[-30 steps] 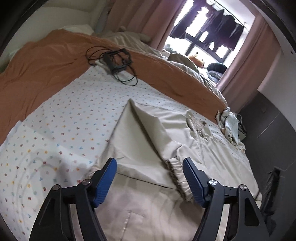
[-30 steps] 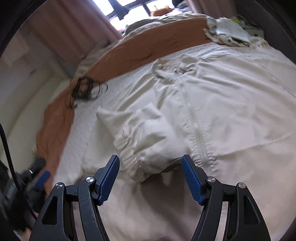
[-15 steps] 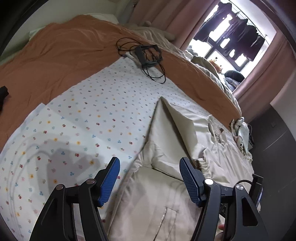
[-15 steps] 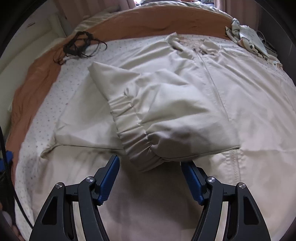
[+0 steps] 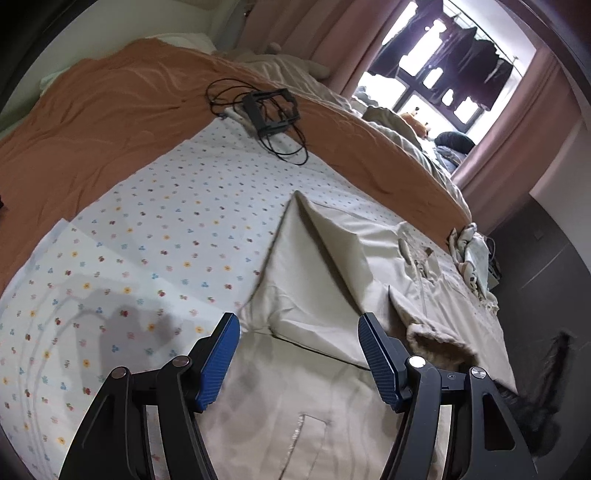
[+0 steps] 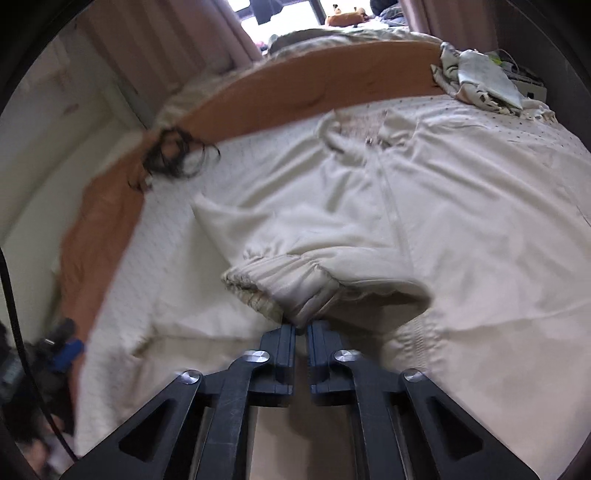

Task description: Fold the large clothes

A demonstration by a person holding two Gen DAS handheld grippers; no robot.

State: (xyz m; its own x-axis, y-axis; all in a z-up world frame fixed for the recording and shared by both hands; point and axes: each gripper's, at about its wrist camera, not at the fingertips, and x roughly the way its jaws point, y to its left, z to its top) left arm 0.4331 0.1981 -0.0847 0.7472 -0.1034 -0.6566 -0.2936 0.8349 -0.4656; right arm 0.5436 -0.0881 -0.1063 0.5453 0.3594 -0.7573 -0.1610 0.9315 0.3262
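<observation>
Beige jacket (image 5: pixel 332 295) spread flat on the bed, over a white dotted sheet (image 5: pixel 155 229); zipper running from near to far up the middle in the right wrist view. Left-side sleeve (image 6: pixel 295 236) folded inward across the jacket front, with its elastic cuff (image 6: pixel 280 288) at the near end.

Right tongs (image 6: pixel 301 328) closed to a narrow gap, pinching the gathered cuff edge; cuff fabric bunched directly beyond the tips and raised slightly off the jacket body.

Left tongs (image 5: pixel 299 354) spread wide, gripping nothing, hovering above the near left part of the jacket, beside the folded sleeve's near edge. Blue pads (image 5: pixel 218 362) facing each other, fabric visible between them. Chest or hip pocket seam visible at the near edge, below the tongs.

Orange blanket (image 5: pixel 92 122) lying along the far and left side of the bed. Black frame with tangled cables (image 5: pixel 269 110) resting at the boundary of blanket and sheet, well apart from the jacket. Crumpled pale cloth (image 6: pixel 476 77) at the far right corner of the bed. Pink curtains (image 5: pixel 288 29) and a window at the far end of the room.
</observation>
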